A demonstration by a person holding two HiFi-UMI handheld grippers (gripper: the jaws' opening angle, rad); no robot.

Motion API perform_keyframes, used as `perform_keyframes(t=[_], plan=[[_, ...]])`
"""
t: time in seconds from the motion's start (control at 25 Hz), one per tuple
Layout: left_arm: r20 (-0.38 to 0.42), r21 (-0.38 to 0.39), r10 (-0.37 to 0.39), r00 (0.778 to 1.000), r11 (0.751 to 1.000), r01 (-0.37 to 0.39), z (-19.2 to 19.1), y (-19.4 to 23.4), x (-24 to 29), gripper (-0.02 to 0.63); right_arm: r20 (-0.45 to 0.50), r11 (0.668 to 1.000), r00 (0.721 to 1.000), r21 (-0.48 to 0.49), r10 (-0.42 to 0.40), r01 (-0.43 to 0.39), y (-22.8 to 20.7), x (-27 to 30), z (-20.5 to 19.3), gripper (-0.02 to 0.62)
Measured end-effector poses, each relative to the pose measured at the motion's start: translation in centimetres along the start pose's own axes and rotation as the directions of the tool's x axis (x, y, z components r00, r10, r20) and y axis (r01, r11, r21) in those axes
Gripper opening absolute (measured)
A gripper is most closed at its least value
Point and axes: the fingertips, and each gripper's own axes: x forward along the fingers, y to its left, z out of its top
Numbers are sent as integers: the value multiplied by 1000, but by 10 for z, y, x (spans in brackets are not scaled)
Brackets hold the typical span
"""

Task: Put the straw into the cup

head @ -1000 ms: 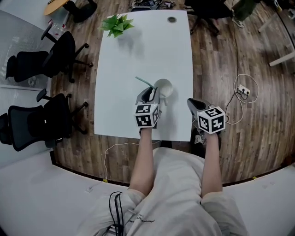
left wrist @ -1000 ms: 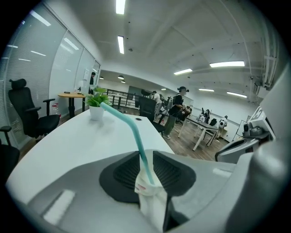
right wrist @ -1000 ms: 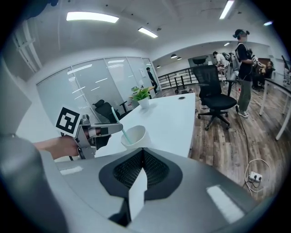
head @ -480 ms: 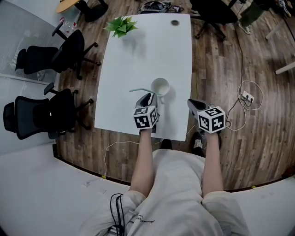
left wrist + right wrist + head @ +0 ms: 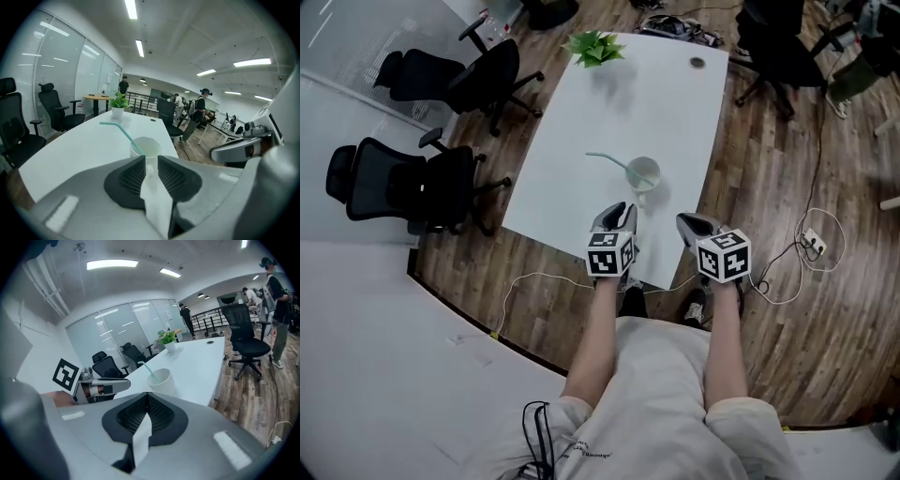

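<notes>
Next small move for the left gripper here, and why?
Probably draw the left gripper straight back, away from the cup. The straw already leans inside the cup, its bent end out over the rim. The left jaws stand apart with nothing between them, short of the cup; the right gripper is shut, off to the side. Nothing looks left to grasp.

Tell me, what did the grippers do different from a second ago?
The left gripper backed away from the cup toward the person, jaws apart and empty, leaving the teal straw leaning in the cup. The right gripper, shut, stayed alongside; the cup stayed put on the table.
</notes>
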Motion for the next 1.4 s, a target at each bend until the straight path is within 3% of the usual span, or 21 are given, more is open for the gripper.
perform_keyframes(t=[0.2,0.36,0.52,0.88,1.4], plan=[[72,-52,51,996,997,-48,-2,-22,-32,75,-2,995,998,-66,71,-71,17,-8,-2,28],[162,-118,100,982,990,-81,1,-41,-63,61,56,990,996,-124,70,-63,19,-27,-7,26],[207,-137,146,967,983,-119,-6,-59,-88,14,50,988,996,-135,80,-72,14,-44,-23,26],[200,-142,191,961,976,-165,-35,-89,-106,2,9,963,993,-246,119,-114,26,-73,-40,26],[209,-151,217,954,971,-188,-47,-102,-110,2,18,960,995,-267,94,-86,15,-98,-56,26]])
